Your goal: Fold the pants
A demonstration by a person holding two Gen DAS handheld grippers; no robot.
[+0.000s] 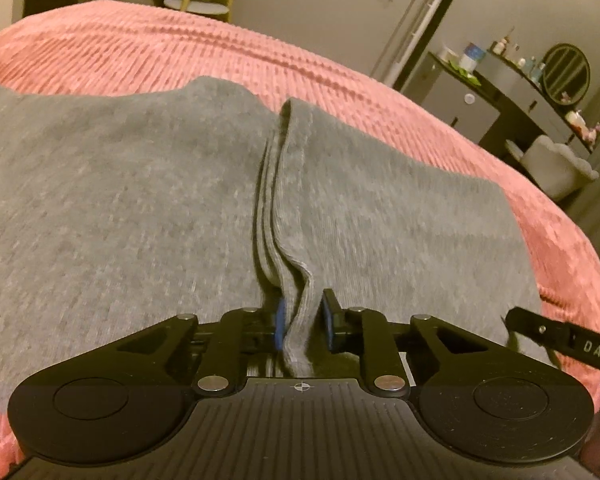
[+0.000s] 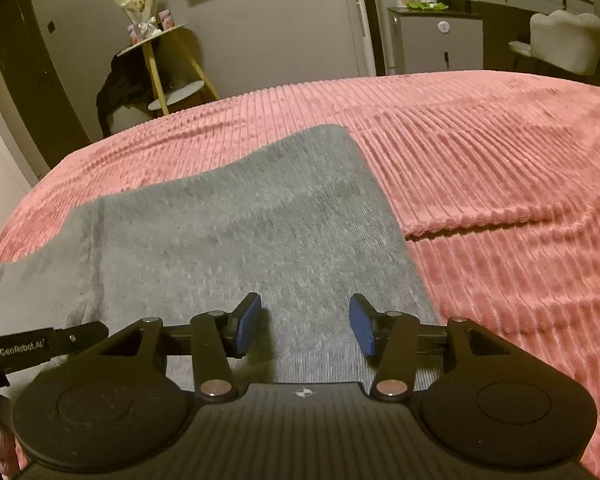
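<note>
L tool (image 1: pixel 303 322) angled down, clenched on pants (image 1: pixel 120 200) edge; R tool (image 2: pixel 305 324) released above fabric.

**Colours and patterns on the bed and around it**

Pants (image 1: pixel 140 208): heather grey, finely ribbed knit, seams slightly darker. Bedspread (image 2: pixel 500 184): salmon pink, corded in close parallel ridges. Left gripper (image 1: pixel 304 322): matte black, blue pads (image 1: pixel 280 322), silver rivets, grooved black housing. Right gripper (image 2: pixel 305 326): likewise black with blue pads (image 2: pixel 249 324), white lettering on a black side bar. Side table (image 2: pixel 160 64): yellow legs, pale round shelves. Chair (image 2: pixel 568 40): off-white, scalloped. Cabinet (image 2: pixel 432 46): light grey front, dark top. Walls: dull beige-grey. Mirror (image 1: pixel 566 76): round, dark-framed, striped with vertical bars.
</note>
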